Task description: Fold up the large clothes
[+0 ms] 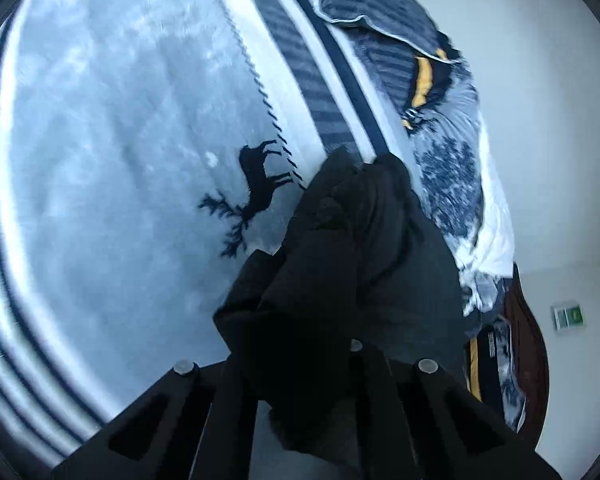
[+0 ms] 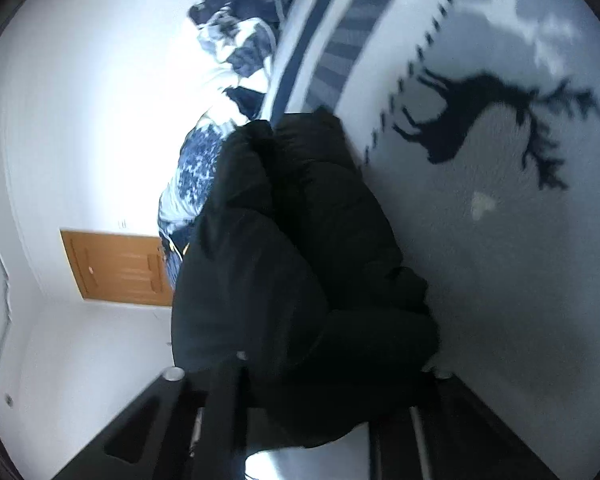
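A black padded garment (image 1: 340, 264) hangs bunched between my two grippers, lifted off the bed. In the left wrist view it fills the lower middle, and my left gripper (image 1: 300, 384) is shut on its fabric. In the right wrist view the same black garment (image 2: 292, 248) fills the centre, and my right gripper (image 2: 304, 392) is shut on it. The fabric covers the fingertips in both views. Both views are tilted sideways.
A pale blue blanket (image 1: 100, 160) with a dark reindeer print (image 1: 256, 192) and navy stripes covers the bed. Crumpled blue and white bedding (image 1: 452, 184) lies along the bed's edge. A white wall (image 2: 60, 120) and a wooden door (image 2: 120, 268) lie beyond.
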`<action>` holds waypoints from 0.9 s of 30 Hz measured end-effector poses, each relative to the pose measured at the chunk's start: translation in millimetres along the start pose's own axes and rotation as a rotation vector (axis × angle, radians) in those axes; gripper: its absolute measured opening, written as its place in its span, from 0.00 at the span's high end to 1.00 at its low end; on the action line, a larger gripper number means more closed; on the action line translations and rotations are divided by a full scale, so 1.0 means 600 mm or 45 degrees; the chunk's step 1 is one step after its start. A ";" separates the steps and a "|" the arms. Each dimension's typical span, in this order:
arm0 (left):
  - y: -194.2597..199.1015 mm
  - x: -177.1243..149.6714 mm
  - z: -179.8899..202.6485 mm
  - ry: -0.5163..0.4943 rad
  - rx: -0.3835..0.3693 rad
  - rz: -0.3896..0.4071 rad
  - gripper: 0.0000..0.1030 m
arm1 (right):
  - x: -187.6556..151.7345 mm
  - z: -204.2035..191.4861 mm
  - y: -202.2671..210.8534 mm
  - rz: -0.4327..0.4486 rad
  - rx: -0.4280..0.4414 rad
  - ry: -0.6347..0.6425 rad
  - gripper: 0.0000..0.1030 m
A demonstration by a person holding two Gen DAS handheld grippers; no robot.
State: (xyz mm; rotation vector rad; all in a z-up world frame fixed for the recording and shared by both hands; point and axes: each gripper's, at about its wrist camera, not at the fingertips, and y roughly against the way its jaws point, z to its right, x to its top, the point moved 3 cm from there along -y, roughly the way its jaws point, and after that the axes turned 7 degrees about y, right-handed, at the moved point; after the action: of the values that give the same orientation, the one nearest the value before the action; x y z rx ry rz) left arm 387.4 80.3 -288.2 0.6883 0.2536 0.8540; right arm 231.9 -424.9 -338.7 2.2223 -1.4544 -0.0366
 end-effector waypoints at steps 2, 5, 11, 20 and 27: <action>0.036 -0.013 -0.006 -0.039 0.012 -0.002 0.94 | -0.015 -0.009 0.029 -0.011 -0.005 0.030 0.89; 0.102 -0.049 -0.038 -0.115 0.040 0.009 0.94 | -0.062 -0.020 0.098 -0.019 -0.013 0.111 0.90; 0.182 -0.112 -0.150 -0.213 0.141 -0.023 0.94 | -0.172 0.006 0.202 -0.097 -0.133 0.235 0.90; 0.192 -0.144 -0.166 -0.346 0.219 0.026 0.92 | -0.177 -0.002 0.211 -0.085 -0.293 0.385 0.90; 0.222 -0.142 -0.189 -0.357 0.318 0.094 0.67 | -0.191 0.014 0.220 -0.106 -0.378 0.364 0.81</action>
State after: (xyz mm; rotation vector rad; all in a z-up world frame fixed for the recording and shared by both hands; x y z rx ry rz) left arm 198.5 127.9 -292.7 1.0455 0.0828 0.7925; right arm 66.7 -370.8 -319.5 1.9532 -1.1237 0.0350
